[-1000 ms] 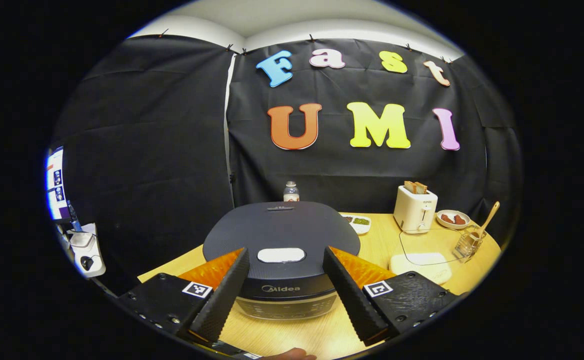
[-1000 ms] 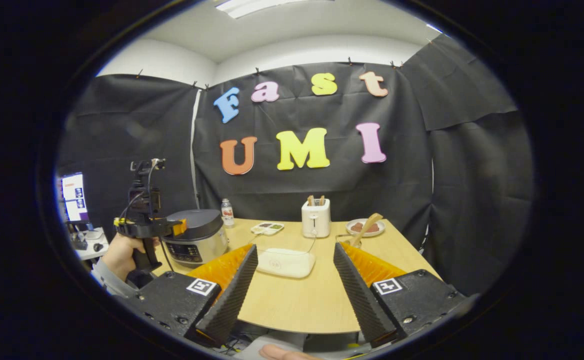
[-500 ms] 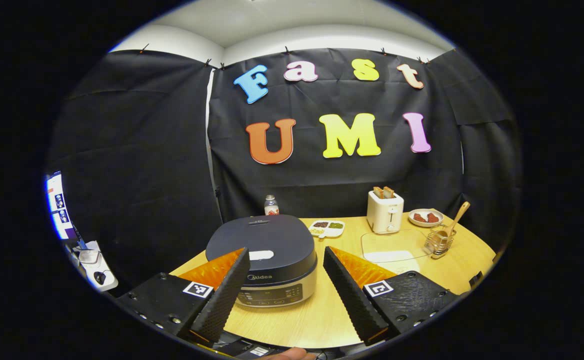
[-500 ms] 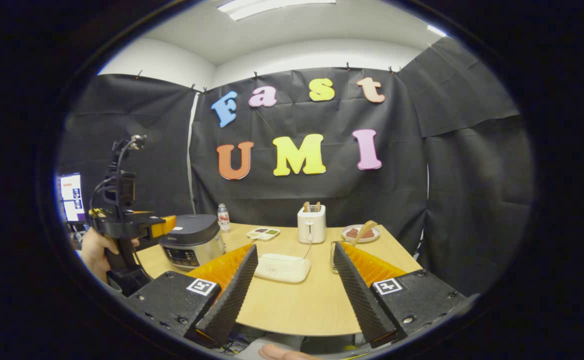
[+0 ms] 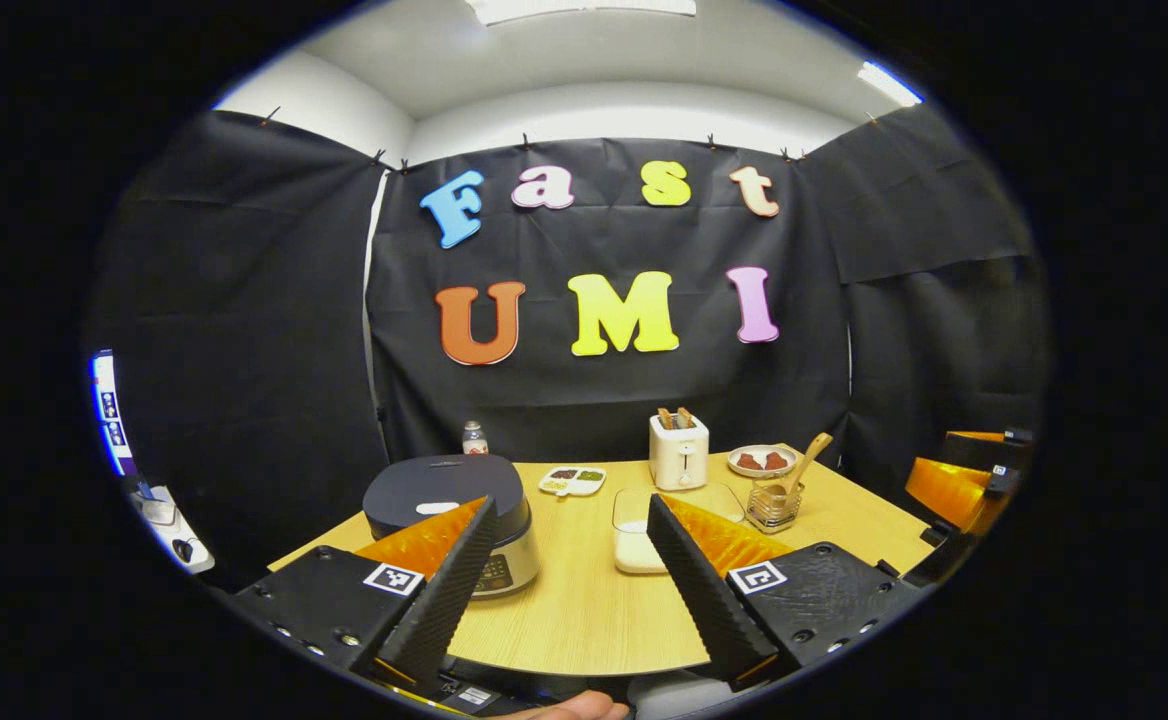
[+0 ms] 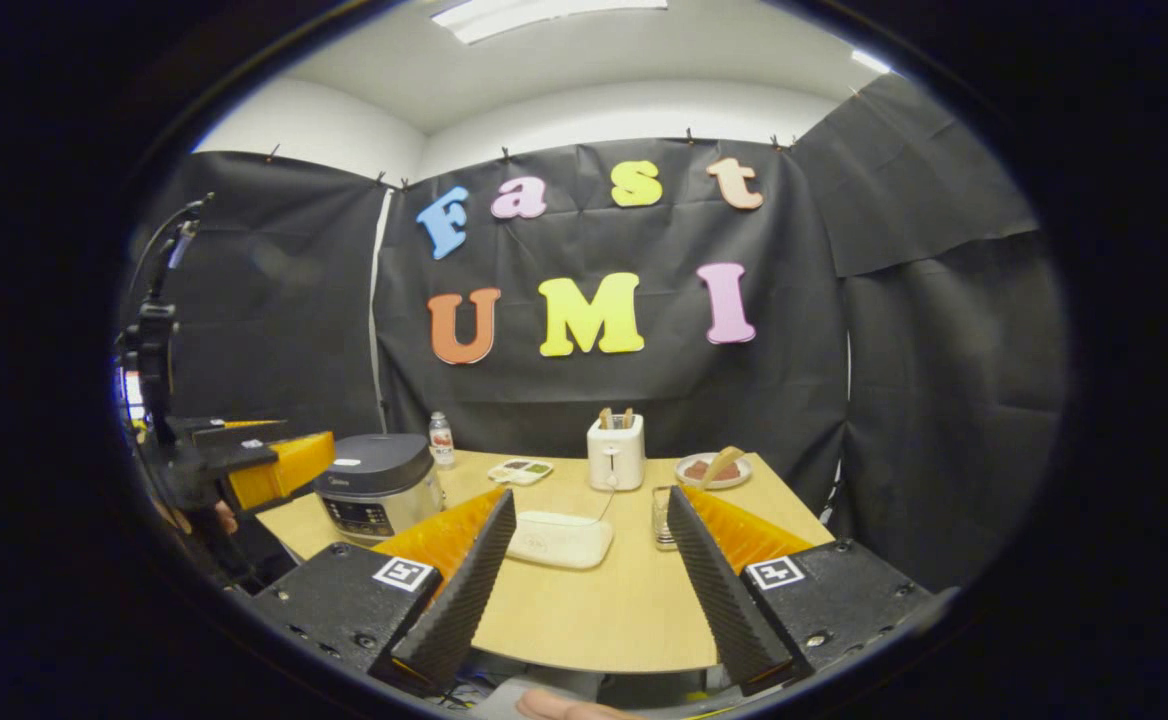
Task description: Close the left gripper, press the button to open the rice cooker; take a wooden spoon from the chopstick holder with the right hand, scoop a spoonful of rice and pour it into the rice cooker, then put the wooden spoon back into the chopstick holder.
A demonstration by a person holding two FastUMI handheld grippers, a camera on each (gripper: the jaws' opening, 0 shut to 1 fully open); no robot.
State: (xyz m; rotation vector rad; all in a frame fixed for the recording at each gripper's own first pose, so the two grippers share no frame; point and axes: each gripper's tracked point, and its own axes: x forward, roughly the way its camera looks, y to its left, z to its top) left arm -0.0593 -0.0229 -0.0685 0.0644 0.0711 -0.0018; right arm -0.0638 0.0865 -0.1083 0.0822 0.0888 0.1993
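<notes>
- Rice cooker (image 5: pixel 447 505) sits in the lower left of your left gripper view, lid down, on the wooden table (image 5: pixel 584 610); your left gripper (image 5: pixel 564 580) hangs in front of the table edge with its fingers spread wide, grasping nothing, and the left finger overlaps the cooker's front in the picture.
- Your right gripper (image 6: pixel 584 590) is likewise released and empty at the bottom centre of the right gripper view, above the near edge of the table (image 6: pixel 594 620).
- In that view the rice cooker (image 6: pixel 379 490) lies to the left of the fingers, and your left gripper (image 6: pixel 264 465) shows at the left edge, just beside the cooker.
- The wooden spoon (image 5: pixel 802 462) leans in the chopstick holder (image 5: pixel 772 505) right of centre in the left gripper view, well beyond the fingers.
- The rice container (image 5: pixel 634 520) stands between cooker and holder, partly behind your left gripper's right finger.
- The toaster (image 5: pixel 678 450), a small plate (image 5: pixel 762 460), a divided dish (image 5: pixel 572 480) and a bottle (image 5: pixel 474 437) line the far side of the table.
- The right gripper (image 5: pixel 959 485) shows at the right edge of the left gripper view.
</notes>
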